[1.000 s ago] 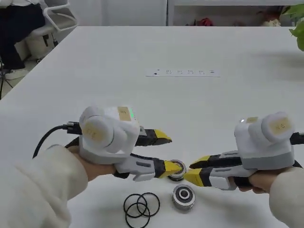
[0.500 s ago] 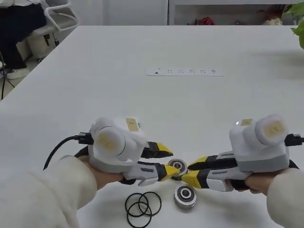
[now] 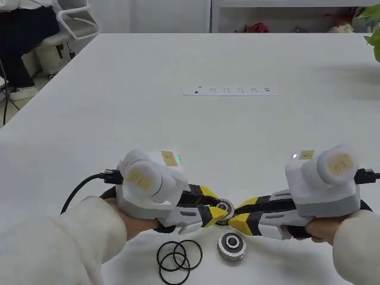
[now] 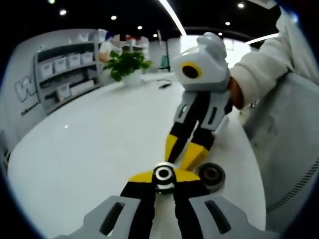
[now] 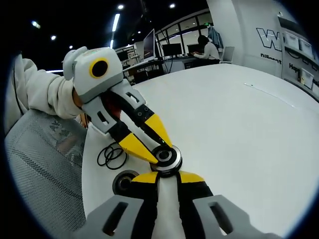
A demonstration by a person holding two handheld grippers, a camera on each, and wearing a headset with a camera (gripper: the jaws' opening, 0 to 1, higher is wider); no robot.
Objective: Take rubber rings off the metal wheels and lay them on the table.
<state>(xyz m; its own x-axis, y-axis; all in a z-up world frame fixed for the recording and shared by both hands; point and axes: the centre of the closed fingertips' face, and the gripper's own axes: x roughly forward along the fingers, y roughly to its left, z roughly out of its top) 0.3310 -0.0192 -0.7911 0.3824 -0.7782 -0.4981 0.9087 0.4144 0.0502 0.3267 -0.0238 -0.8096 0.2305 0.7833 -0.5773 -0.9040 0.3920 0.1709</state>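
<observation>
A small metal wheel (image 3: pixel 224 208) hangs just above the white table (image 3: pixel 178 119), held between both grippers. My left gripper (image 3: pixel 217 205) is shut on it from the left, and in the left gripper view the wheel (image 4: pixel 163 173) sits between that gripper's yellow tips. My right gripper (image 3: pixel 236 215) meets it from the right, jaws pinched on the wheel's (image 5: pixel 168 156) near rim. A second wheel (image 3: pixel 230 246) lies flat on the table below them. Three loose black rubber rings (image 3: pixel 178 256) overlap to its left.
A flat white strip (image 3: pixel 230 91) lies mid-table. An office chair (image 3: pixel 74 21) and a seated person stand past the far left corner. A potted plant (image 3: pixel 374 35) is at the far right edge. The table's front edge is close under the rings.
The left gripper's upper jaw has come down and shut on the wheel, and that gripper has shifted a little to the right. The right gripper has hardly moved.
</observation>
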